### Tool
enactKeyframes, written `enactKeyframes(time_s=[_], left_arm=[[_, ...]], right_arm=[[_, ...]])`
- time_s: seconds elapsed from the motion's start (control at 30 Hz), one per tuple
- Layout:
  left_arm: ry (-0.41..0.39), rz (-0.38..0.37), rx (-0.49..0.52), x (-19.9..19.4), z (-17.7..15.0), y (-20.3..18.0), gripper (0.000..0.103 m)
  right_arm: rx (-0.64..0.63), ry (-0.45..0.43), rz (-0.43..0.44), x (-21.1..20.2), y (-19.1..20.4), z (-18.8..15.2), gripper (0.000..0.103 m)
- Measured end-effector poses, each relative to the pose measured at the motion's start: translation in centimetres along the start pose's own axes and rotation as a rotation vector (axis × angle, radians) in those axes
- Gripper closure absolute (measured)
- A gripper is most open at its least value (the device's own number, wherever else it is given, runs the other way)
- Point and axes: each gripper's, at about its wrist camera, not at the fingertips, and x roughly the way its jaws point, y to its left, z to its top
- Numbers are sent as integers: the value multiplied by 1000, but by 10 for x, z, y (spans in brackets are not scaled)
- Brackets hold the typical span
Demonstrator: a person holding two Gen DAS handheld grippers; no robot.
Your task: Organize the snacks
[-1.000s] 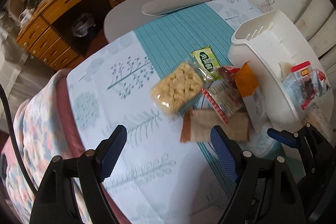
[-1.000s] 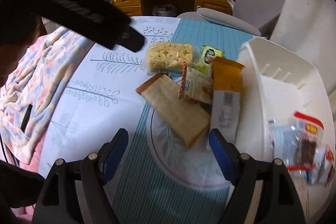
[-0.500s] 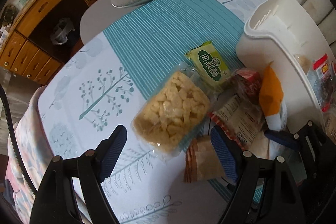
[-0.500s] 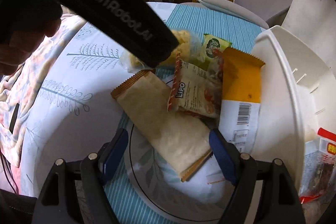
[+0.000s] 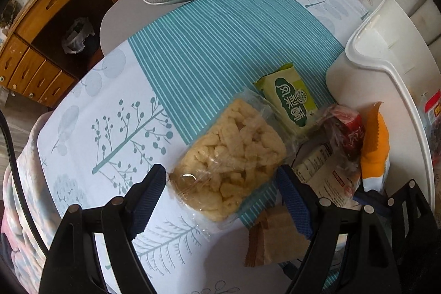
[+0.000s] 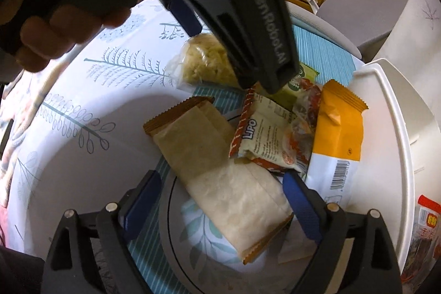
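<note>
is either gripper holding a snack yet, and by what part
Nothing held. Left gripper open astride the clear puffed-snack bag; right gripper open astride the brown packet.

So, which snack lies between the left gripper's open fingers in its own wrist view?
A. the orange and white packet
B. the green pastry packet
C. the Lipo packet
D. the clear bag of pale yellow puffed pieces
D: the clear bag of puffed pieces lies between the open fingers of the left gripper, unpinched.

Cluster of snack packets on the tablecloth [image 5: 193, 51] just left of the bin [image 5: 380, 68], puffed-snack bag [image 5: 231, 159] leftmost, pineapple-cake packet [image 5: 289, 101] behind it, paper-wrapped bar [image 6: 220, 170] nearest, Lipo packet [image 6: 264, 139] overlapping it, barcode packet [image 6: 339, 134] against the bin wall, more packets [image 6: 424, 233] inside the bin
</note>
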Motion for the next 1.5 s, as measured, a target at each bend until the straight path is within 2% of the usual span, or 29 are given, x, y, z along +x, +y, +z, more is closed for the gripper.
enactKeyframes(time_s=[0.13,0.23,0.33,0.47,0.6,0.73,0.77,0.9,1.03,1.27,1.5], left_arm=[[-11,16,-1,2,2,-1,18],[-30,21,-12,3,3,-1,18],[-55,29,-20,4,1,-1,18],[-92,38,-4,1,-5,-3,22],[-104,53,-31,-2,-13,-3,24],[-88,51,-64,-6,-26,-2,26],[-84,52,-69,-7,-29,0,29],[-42,47,-125,-14,-42,9,31],[-33,36,-176,-29,-63,17,31],[-28,17,-240,-62,-101,21,32],[-41,-35,-276,-102,-145,10,32]], right_arm=[[9,28,25,0,-3,1,11],[69,66,94,3,-8,0,14],[62,68,87,2,-6,0,17],[71,71,84,-2,-7,-5,33],[72,99,79,-2,-8,-2,38],[74,138,78,-5,-1,-1,39],[75,152,79,-5,2,-2,39],[97,198,74,-8,9,-8,40],[121,254,79,-12,19,-16,40],[238,366,163,-28,27,-39,41],[314,372,223,-69,30,-66,41]])
